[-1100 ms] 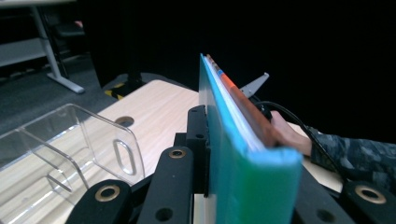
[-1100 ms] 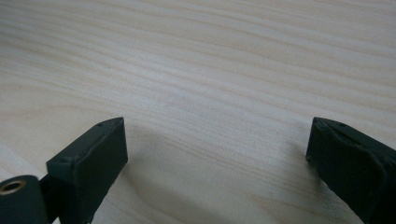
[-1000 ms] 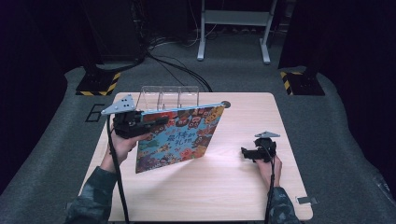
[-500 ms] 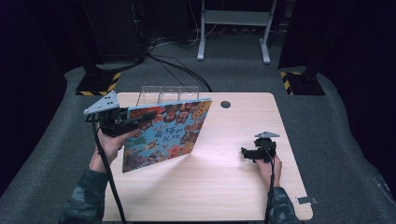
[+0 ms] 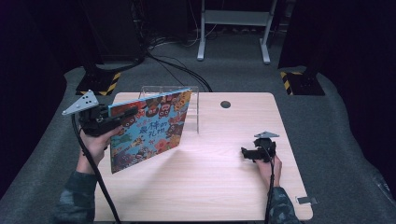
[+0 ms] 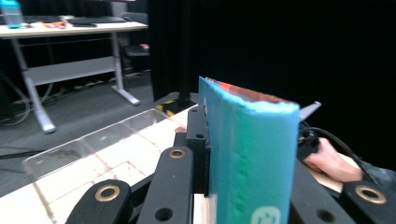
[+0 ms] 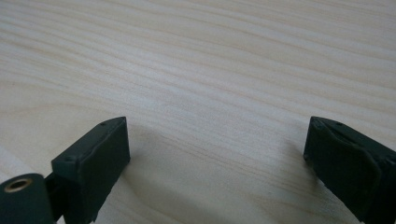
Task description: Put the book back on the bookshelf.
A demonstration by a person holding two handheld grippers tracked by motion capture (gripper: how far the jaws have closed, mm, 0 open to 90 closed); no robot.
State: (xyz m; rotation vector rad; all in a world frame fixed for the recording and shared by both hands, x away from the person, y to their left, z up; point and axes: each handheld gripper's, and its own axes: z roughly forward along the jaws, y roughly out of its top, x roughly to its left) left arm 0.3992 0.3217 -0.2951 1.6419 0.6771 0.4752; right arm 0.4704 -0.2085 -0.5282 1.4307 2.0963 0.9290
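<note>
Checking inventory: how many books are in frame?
1. The book is clamped in the left gripper, lifted over the table's left side by the clear rack. None seen in the rack.

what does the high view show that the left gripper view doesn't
High view alone: the book's colourful cover, the left gripper from outside, the right gripper open, resting on the table. Left gripper view alone: the book's teal spine clamped between its jaws, and a desk behind. Both: the book, the clear rack, the table.

A clear rack (image 5: 194, 109) stands on the pale wooden table (image 5: 215, 186).
</note>
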